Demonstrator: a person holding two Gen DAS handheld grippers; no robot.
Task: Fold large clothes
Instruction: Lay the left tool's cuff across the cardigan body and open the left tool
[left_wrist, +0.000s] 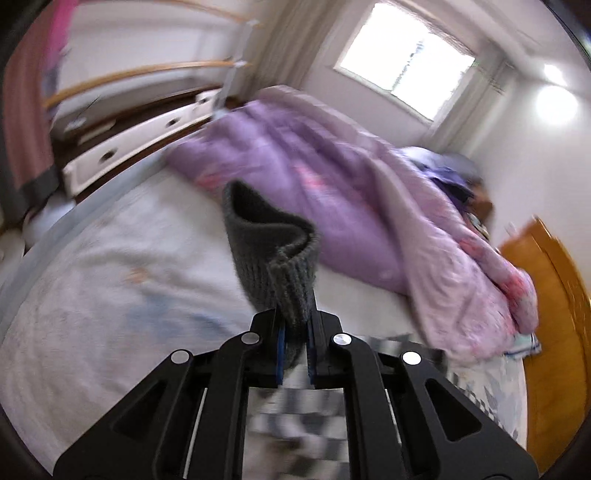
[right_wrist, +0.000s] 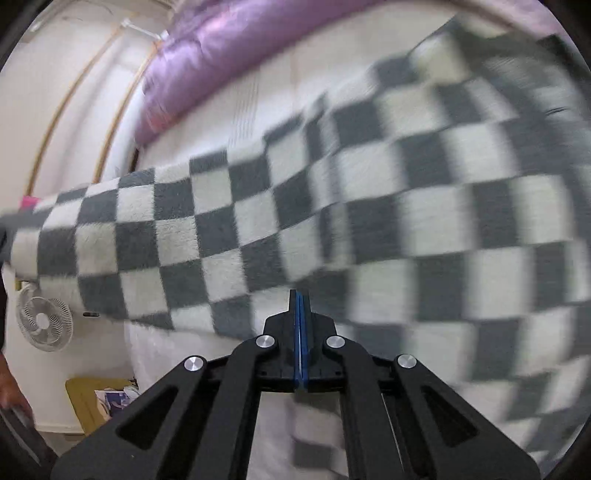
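Observation:
A grey-and-white checkered fleece garment (right_wrist: 332, 206) fills the right wrist view, one sleeve stretched out to the left above the bed. My left gripper (left_wrist: 294, 325) is shut on its grey ribbed cuff (left_wrist: 273, 251), which stands up out of the jaws; checkered cloth (left_wrist: 295, 410) hangs blurred below the fingers. My right gripper (right_wrist: 300, 314) is shut with its blue pads together, right by the garment's lower edge; I cannot see cloth between them.
A white bed sheet (left_wrist: 110, 266) covers the bed. A purple quilt (left_wrist: 314, 177) lies heaped along its far side, also in the right wrist view (right_wrist: 207, 55). White drawers (left_wrist: 140, 140), a window (left_wrist: 406, 62), a wooden door (left_wrist: 550, 314) and a floor fan (right_wrist: 44, 321) surround it.

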